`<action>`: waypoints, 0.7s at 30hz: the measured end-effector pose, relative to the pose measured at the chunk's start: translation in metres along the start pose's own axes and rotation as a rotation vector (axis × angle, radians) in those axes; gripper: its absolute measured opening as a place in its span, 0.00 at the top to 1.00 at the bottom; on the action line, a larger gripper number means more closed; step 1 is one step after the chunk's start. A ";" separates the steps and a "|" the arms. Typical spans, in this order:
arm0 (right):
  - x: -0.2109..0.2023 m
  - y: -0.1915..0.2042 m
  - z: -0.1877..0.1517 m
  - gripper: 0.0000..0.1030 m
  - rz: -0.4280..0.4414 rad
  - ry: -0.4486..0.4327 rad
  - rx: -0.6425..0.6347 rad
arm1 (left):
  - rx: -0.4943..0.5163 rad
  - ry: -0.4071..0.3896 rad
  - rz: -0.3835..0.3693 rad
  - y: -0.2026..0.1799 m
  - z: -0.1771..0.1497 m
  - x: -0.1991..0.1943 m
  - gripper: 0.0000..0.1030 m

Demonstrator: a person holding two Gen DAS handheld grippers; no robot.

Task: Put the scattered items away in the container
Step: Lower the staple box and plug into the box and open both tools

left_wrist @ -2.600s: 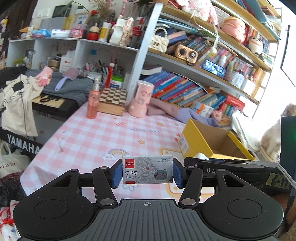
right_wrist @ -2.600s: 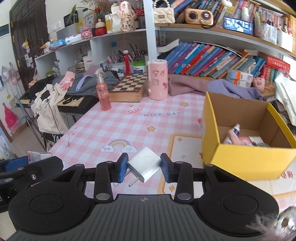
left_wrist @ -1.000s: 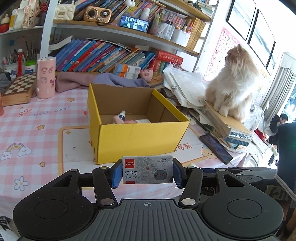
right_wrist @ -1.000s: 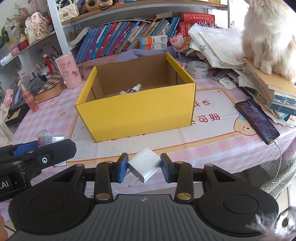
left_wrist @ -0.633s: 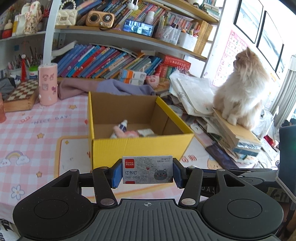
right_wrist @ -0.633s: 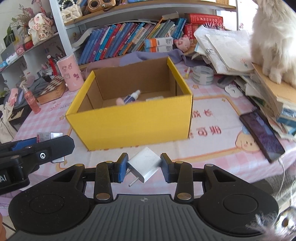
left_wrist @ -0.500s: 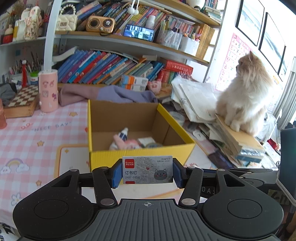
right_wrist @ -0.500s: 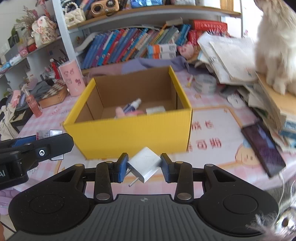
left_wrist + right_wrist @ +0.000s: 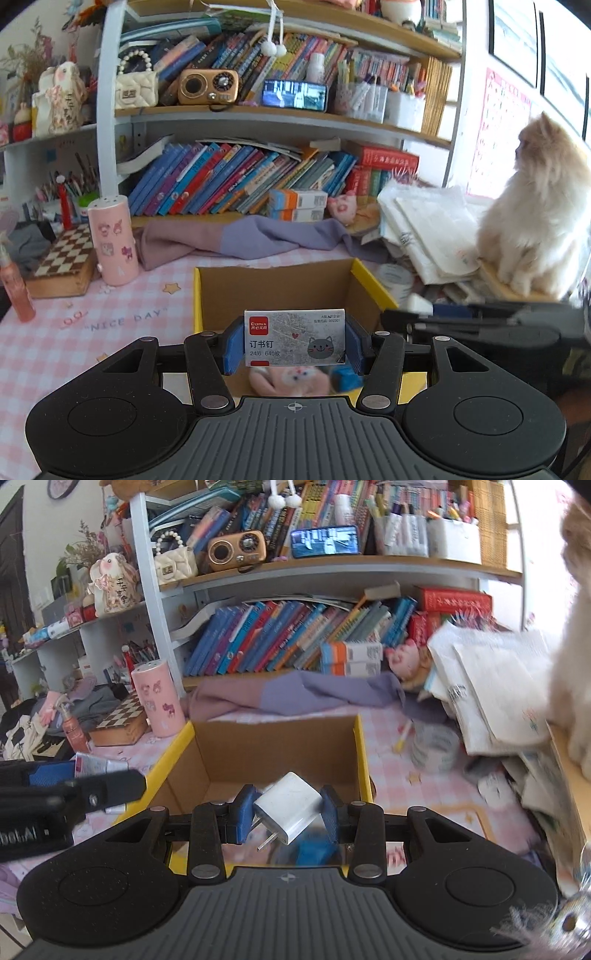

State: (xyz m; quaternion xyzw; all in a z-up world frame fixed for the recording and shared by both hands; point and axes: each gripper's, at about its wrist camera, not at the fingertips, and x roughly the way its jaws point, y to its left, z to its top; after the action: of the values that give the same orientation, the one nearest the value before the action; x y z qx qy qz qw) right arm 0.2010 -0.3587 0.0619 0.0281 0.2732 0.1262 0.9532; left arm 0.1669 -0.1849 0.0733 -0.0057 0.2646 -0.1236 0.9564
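My left gripper (image 9: 294, 345) is shut on a grey staple box (image 9: 294, 338) with a cat drawing, held over the open yellow cardboard box (image 9: 273, 284). Below it inside the box lie a pink plush item (image 9: 291, 380) and something blue. My right gripper (image 9: 289, 814) is shut on a white plug charger (image 9: 290, 806), prongs pointing down-left, also above the yellow box (image 9: 273, 753). The left gripper (image 9: 55, 794) shows at the left of the right wrist view; the right gripper's body (image 9: 480, 325) shows at the right of the left wrist view.
A pink cylinder (image 9: 112, 240), chessboard box (image 9: 62, 262) and spray bottle (image 9: 14, 291) stand on the pink checked tablecloth (image 9: 74, 332) to the left. Purple cloth (image 9: 240, 240) lies behind the box. A tape roll (image 9: 434, 747), paper stacks (image 9: 491, 686) and a cat (image 9: 535, 221) are to the right.
Both grippers have moved forward and up, from in front of the yellow box to above its opening. The grips on the staple box and the charger are unchanged.
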 end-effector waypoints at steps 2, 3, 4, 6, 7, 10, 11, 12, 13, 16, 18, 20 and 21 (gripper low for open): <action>0.017 0.001 0.006 0.65 0.009 0.008 -0.031 | 0.027 0.027 0.016 0.000 0.002 0.016 0.49; 0.026 0.001 0.008 0.65 0.012 0.015 -0.048 | 0.036 0.044 0.020 0.000 0.002 0.024 0.49; 0.036 0.001 0.010 0.65 0.015 0.028 -0.067 | 0.042 0.056 0.026 0.000 0.002 0.032 0.49; 0.054 0.001 0.013 0.65 0.016 0.059 -0.097 | 0.057 0.080 0.026 -0.001 0.002 0.047 0.49; 0.063 0.001 0.014 0.65 0.014 0.078 -0.112 | 0.065 0.088 0.033 -0.002 0.001 0.053 0.49; 0.084 0.000 0.013 0.65 0.009 0.129 -0.164 | 0.084 0.123 0.050 -0.001 0.000 0.071 0.49; 0.090 -0.001 0.012 0.65 0.013 0.140 -0.187 | 0.087 0.136 0.053 0.000 0.000 0.076 0.49; 0.095 -0.001 0.010 0.65 0.019 0.158 -0.217 | 0.091 0.152 0.054 0.001 0.000 0.080 0.49; 0.100 -0.001 0.008 0.65 0.021 0.178 -0.248 | 0.097 0.169 0.055 0.001 -0.001 0.085 0.49; 0.112 -0.001 0.000 0.65 0.037 0.241 -0.334 | 0.123 0.223 0.057 0.001 -0.006 0.098 0.49; 0.120 0.000 -0.007 0.65 0.053 0.279 -0.399 | 0.143 0.259 0.053 0.000 -0.011 0.107 0.49; 0.122 0.006 -0.015 0.65 0.045 0.285 -0.487 | 0.155 0.297 0.052 0.000 -0.016 0.114 0.49; 0.123 0.008 -0.018 0.65 0.042 0.284 -0.518 | 0.156 0.316 0.051 0.001 -0.017 0.117 0.49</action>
State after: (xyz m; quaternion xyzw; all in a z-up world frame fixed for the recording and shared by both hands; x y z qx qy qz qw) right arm 0.2904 -0.3200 -0.0151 -0.2285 0.3618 0.2144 0.8780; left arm 0.2552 -0.2112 -0.0008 0.0945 0.4012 -0.1188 0.9033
